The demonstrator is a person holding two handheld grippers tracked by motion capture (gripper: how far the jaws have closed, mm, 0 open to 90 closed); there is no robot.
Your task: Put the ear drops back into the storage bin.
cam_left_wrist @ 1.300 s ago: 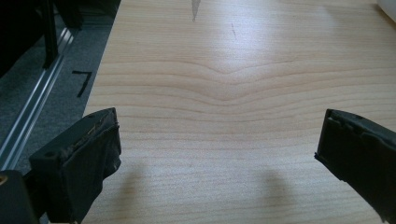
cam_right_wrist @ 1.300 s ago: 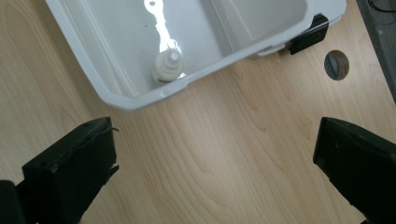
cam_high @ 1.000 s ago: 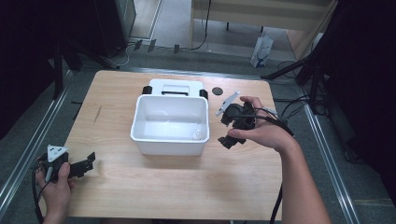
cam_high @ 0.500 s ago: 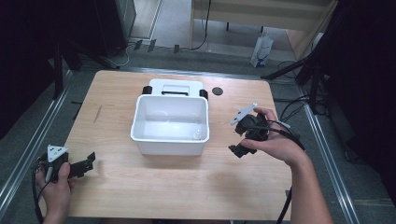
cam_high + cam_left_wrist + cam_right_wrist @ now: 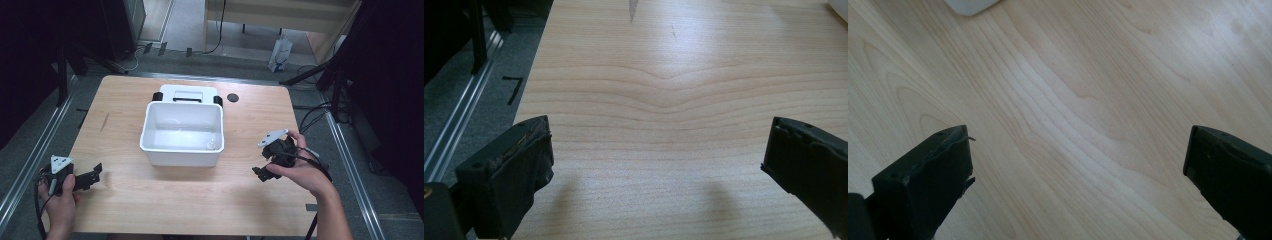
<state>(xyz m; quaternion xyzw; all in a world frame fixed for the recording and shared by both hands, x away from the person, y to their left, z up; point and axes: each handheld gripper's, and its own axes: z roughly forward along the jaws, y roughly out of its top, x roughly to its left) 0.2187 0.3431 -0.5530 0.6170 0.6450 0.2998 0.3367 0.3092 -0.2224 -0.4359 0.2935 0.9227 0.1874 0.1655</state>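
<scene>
A white plastic bin sits near the middle of the wooden surface, and I take everything else from it. Inside the bin, in its near right corner, lies a small pale object that is too small for me to make out. Against the bin's far wall rests a white lid with black clips at its ends. Just right of the lid, beyond the bin's far right corner, a small dark disc lies on the wood.

Well to the left of the bin and nearer the person, the left hand-held gripper is held low by the left hand at the surface's edge, jaws pointing toward the bin's side. In its own view the left hand-held gripper has its jaws spread wide over bare wood, nothing between them.

To the right of the bin, also nearer the person, the right hand holds the right hand-held gripper above the wood, grey plate on top. Seen from its own camera, the right hand-held gripper is spread wide too, empty, with a corner of the bin at the top edge.
</scene>
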